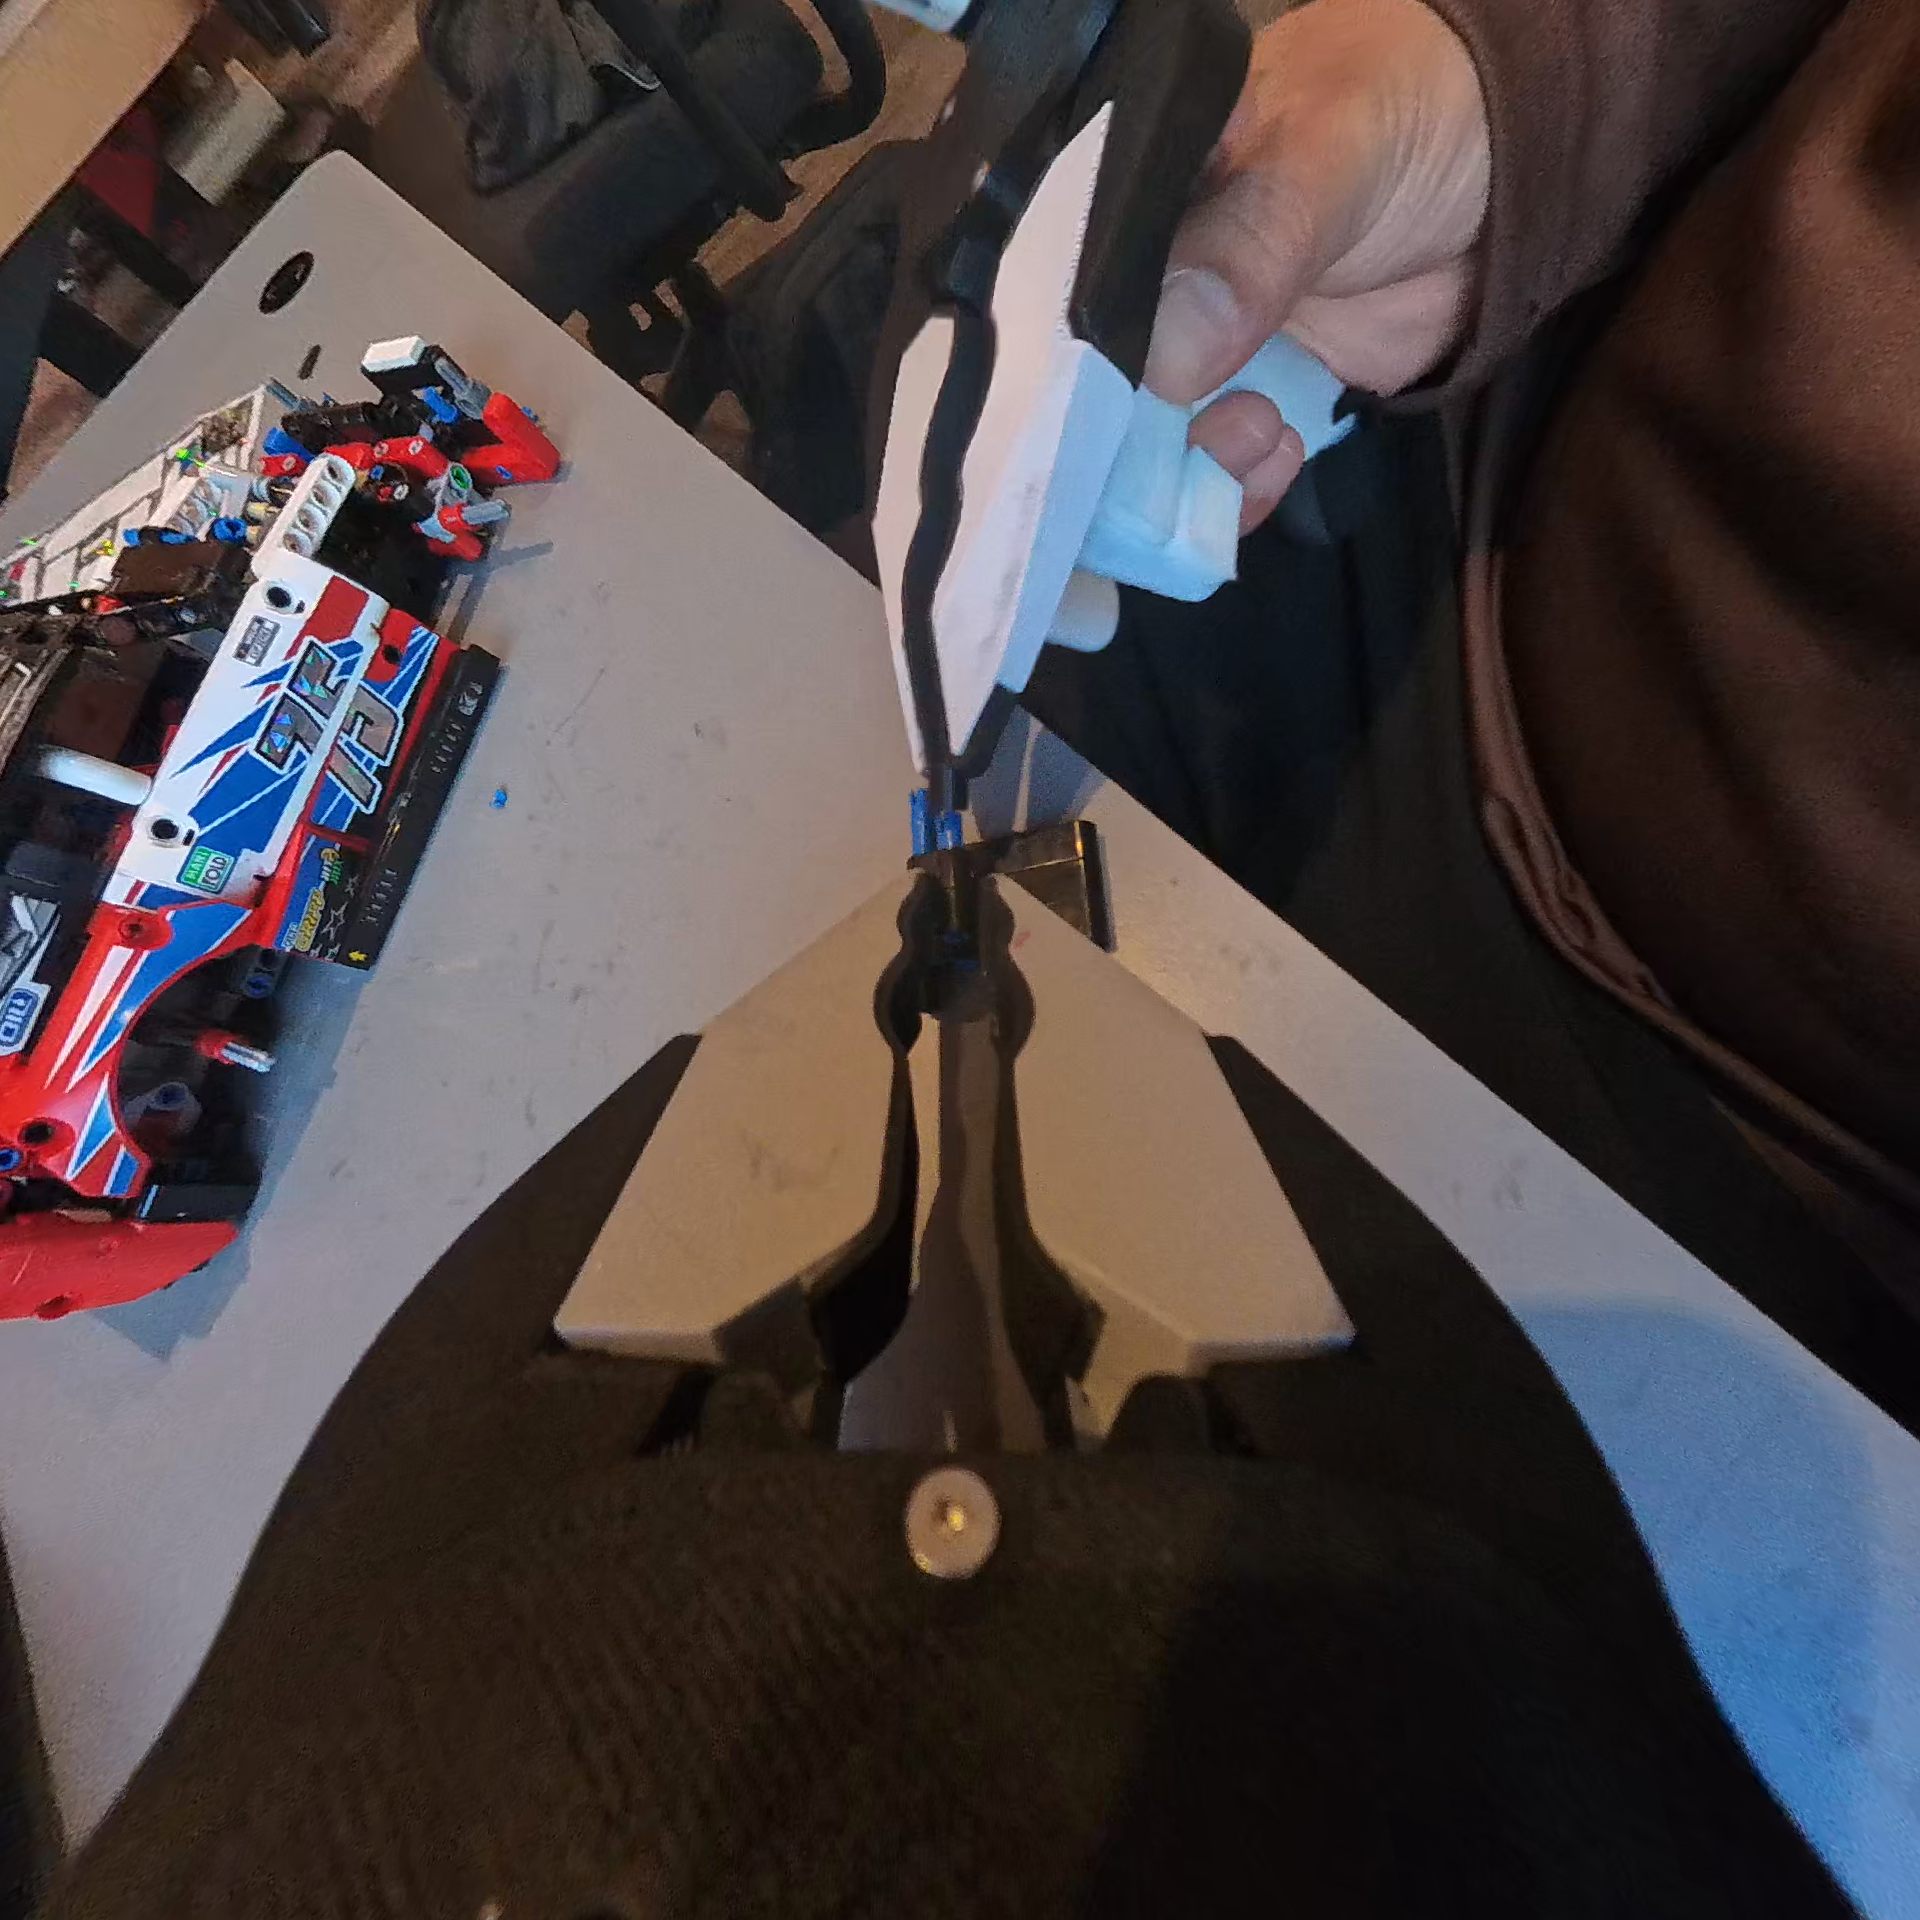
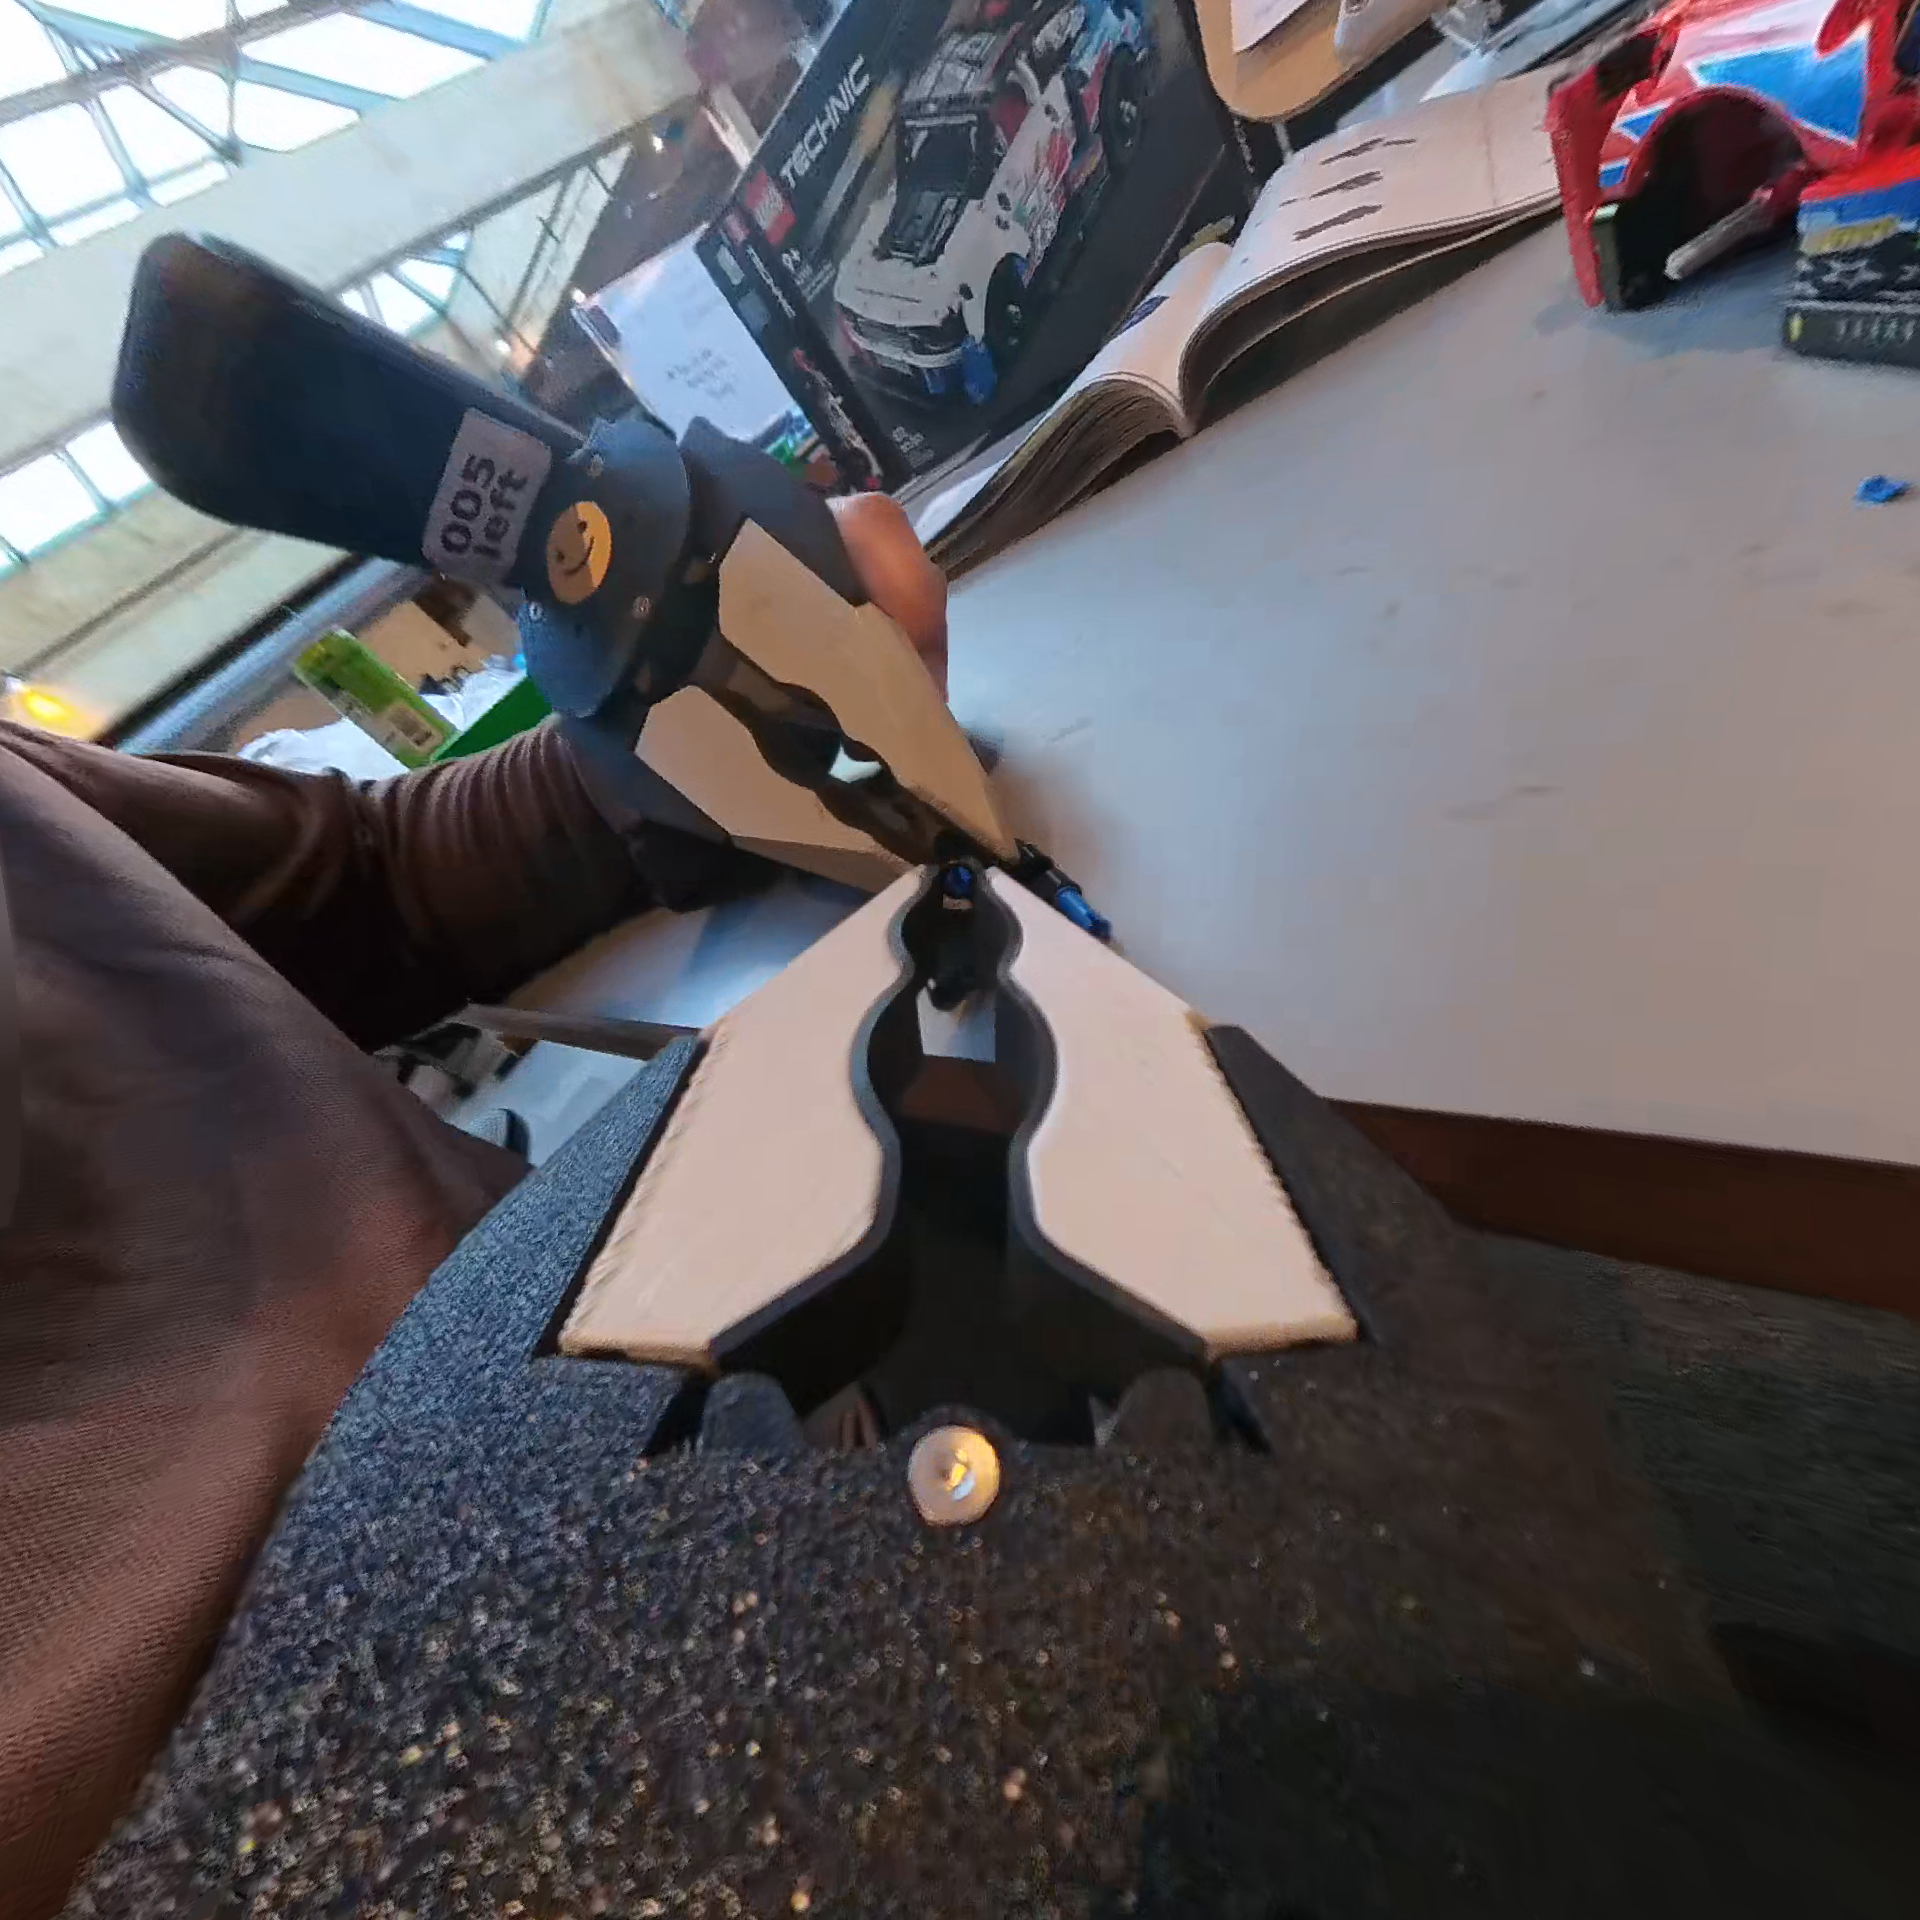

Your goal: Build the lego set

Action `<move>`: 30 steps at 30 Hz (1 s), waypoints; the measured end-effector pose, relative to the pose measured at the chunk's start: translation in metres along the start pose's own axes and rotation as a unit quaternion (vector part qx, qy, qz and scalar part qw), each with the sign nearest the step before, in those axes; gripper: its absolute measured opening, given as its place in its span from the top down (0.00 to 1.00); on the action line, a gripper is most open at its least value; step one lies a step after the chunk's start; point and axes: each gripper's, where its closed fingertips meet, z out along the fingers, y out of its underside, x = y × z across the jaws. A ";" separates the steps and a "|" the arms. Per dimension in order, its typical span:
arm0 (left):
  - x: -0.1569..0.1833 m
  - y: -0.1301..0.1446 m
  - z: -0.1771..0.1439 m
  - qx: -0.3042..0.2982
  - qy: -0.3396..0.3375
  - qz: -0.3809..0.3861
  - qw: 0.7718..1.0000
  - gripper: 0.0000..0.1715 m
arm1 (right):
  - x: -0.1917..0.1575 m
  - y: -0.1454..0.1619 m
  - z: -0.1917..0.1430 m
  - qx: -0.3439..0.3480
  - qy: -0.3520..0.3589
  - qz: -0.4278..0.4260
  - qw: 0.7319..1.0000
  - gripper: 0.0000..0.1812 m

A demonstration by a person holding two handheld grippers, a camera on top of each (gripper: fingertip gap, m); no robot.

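Where both tips meet, left gripper (image 1: pixel 951 914) and right gripper (image 2: pixel 954 902) clamped on half-hidden black-and-blue piece (image 1: pixel 940 831).

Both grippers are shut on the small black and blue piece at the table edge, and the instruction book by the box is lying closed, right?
Not quite. The instruction book lies open, pages spread, as the right wrist view shows. The rest stands: the left gripper and the right gripper are both shut on the small black and blue piece at the edge of the table, and the book lies by the box.
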 end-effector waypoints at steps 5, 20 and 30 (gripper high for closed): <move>0.000 0.000 0.000 0.000 -0.012 0.013 1.000 0.97 | 0.002 0.000 0.000 0.015 -0.012 0.058 0.998 0.97; 0.000 -0.003 -0.001 0.008 -0.041 0.055 0.998 0.97 | -0.001 0.004 -0.001 0.033 -0.038 0.137 0.989 0.97; 0.000 0.001 -0.002 0.005 -0.032 0.057 0.998 0.97 | 0.002 0.005 0.003 -0.074 0.015 -0.064 0.995 0.97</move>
